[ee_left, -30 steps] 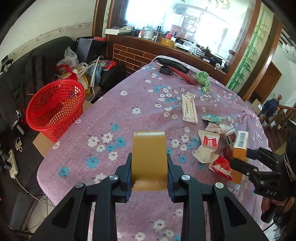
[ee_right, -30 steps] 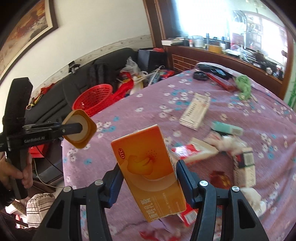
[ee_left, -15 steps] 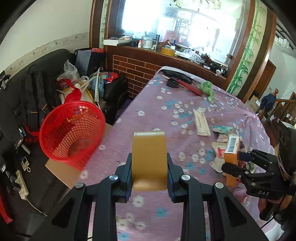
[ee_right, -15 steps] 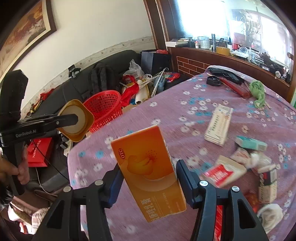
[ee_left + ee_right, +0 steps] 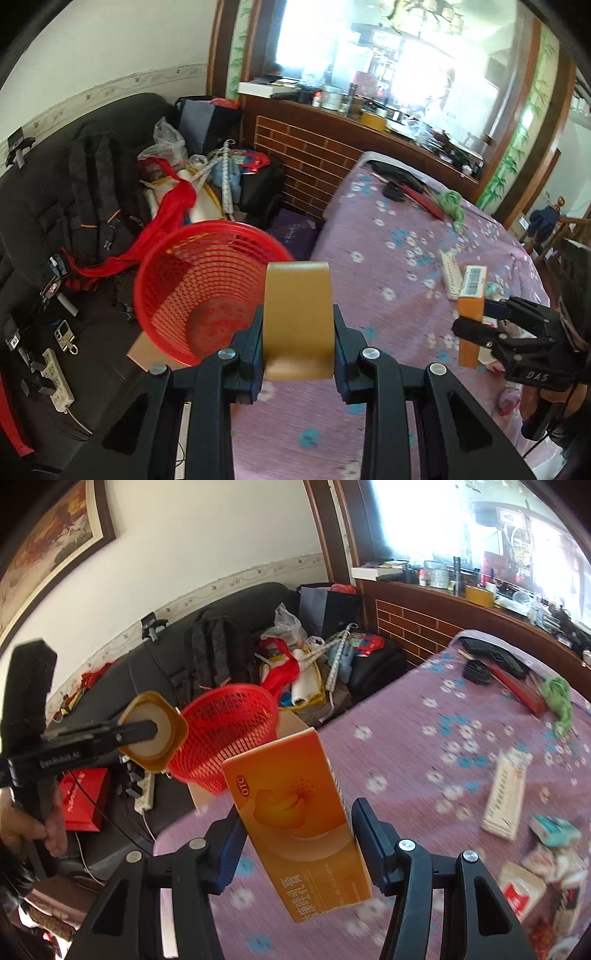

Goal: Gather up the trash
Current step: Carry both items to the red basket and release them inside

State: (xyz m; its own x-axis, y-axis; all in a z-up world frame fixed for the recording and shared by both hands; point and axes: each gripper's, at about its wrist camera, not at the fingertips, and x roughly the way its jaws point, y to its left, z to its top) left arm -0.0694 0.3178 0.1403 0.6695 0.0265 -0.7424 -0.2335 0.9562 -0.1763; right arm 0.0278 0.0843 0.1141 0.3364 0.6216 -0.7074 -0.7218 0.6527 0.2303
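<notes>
Left claw (image 5: 297, 347) clamped on a tan roll of packing tape (image 5: 297, 317), the roll standing on edge between the jaws with its curved band facing the camera; the right wrist view shows the same roll (image 5: 153, 731) end-on, its pale core visible. Right claw (image 5: 295, 834) gripping an orange medicine carton (image 5: 295, 812), held by its two broad faces, long axis running steeply down and toward the camera, the upper end tilted away.

The governing relation is that between each held item and the red mesh basket (image 5: 207, 288). From the left claw the basket lies directly ahead and slightly to the left, below the level of the fingers, with its open mouth tilted toward the camera; the roll overlaps the near rim in this view. From the right claw the basket (image 5: 225, 734) lies ahead and to the left, beyond the table (image 5: 424, 760) edge, with the left claw standing between. The left claw is judged the nearer of the two, so the tape is likely the first item to be let go.

Further litter lies to the right of the right claw on the floral cloth: a white blister strip (image 5: 506, 794), a teal packet (image 5: 554, 829) and a red-and-white wrapper (image 5: 517, 890).
</notes>
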